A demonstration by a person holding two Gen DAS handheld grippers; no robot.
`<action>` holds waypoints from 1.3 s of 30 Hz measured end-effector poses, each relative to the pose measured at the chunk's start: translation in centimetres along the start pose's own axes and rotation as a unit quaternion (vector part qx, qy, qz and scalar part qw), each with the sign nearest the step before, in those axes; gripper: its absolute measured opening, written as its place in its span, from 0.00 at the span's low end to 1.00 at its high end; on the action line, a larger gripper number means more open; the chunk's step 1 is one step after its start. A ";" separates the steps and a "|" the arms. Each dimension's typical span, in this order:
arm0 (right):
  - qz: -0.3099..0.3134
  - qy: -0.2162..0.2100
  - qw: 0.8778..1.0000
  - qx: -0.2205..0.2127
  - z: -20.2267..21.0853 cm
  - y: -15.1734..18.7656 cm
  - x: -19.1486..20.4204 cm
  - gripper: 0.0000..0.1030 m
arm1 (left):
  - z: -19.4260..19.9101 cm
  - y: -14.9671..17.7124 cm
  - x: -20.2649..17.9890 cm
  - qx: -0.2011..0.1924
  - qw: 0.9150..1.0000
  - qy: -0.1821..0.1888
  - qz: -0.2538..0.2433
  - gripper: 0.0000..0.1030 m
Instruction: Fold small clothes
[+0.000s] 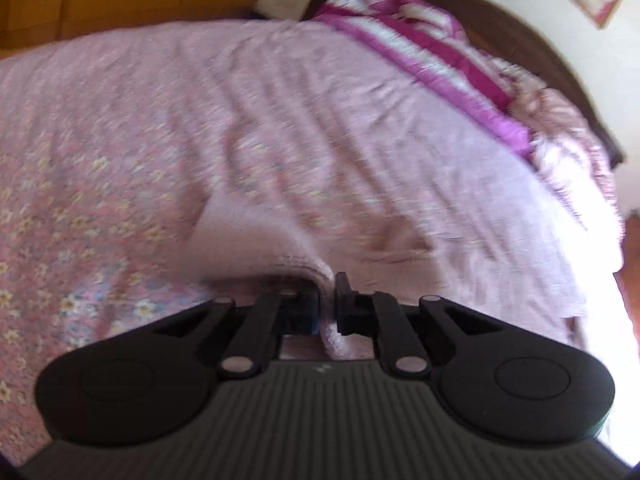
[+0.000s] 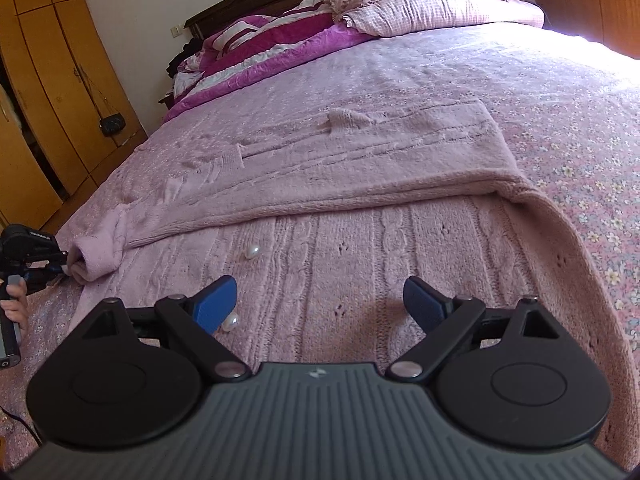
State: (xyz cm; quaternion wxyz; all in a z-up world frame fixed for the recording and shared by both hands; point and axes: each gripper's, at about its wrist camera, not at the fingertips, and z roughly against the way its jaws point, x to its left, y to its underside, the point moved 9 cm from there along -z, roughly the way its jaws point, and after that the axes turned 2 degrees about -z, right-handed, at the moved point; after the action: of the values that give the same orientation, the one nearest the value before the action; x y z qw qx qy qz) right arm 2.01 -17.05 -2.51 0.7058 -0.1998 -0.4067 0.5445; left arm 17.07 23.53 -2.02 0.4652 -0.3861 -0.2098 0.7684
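Note:
A pale pink knitted sweater point(image 2: 360, 240) with pearl buttons point(image 2: 253, 251) lies spread on the bed, its upper part folded over. My right gripper point(image 2: 320, 300) is open, just above the sweater's near part, empty. My left gripper point(image 1: 328, 304) is shut on a bunched edge of the sweater point(image 1: 316, 268); in the right wrist view it shows at the far left point(image 2: 60, 268), pinching the rolled sleeve end point(image 2: 98, 256). The left wrist view is blurred.
The bed has a pink floral cover point(image 2: 580, 128). A magenta quilt point(image 2: 280, 40) and a checked pillow point(image 2: 420, 12) lie at the head. Wooden wardrobes point(image 2: 48, 100) stand to the left with a small black bag point(image 2: 113, 124) hanging.

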 end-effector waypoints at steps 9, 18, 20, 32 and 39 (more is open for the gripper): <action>-0.009 -0.001 1.000 -0.002 0.2 0.2 -0.4 0.92 | 4.8 0.3 -8.8 -0.046 0.990 0.118 -0.068 0.09; -0.015 -0.001 1.000 -0.011 1.0 -0.1 -1.1 0.92 | 4.3 6.2 -14.0 0.008 0.982 0.144 -0.122 0.09; -0.017 -0.001 1.000 -0.012 1.1 -0.2 -1.3 0.92 | 3.7 7.4 -14.1 0.021 0.982 0.135 -0.134 0.09; 0.001 -0.053 0.999 0.002 -0.2 -2.2 2.2 0.92 | 5.0 9.9 -12.7 0.040 0.974 0.105 -0.197 0.45; 0.018 -0.116 0.992 0.039 -2.5 -3.2 7.3 0.92 | 5.8 9.4 -10.1 0.036 0.972 0.040 -0.227 0.45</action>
State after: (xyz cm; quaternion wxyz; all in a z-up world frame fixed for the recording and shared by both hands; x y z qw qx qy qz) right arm 6.44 -10.90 0.92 0.6516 -0.1147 -0.4602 0.5921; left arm 10.02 10.40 -0.81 0.6491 -0.3417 -0.2460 0.6336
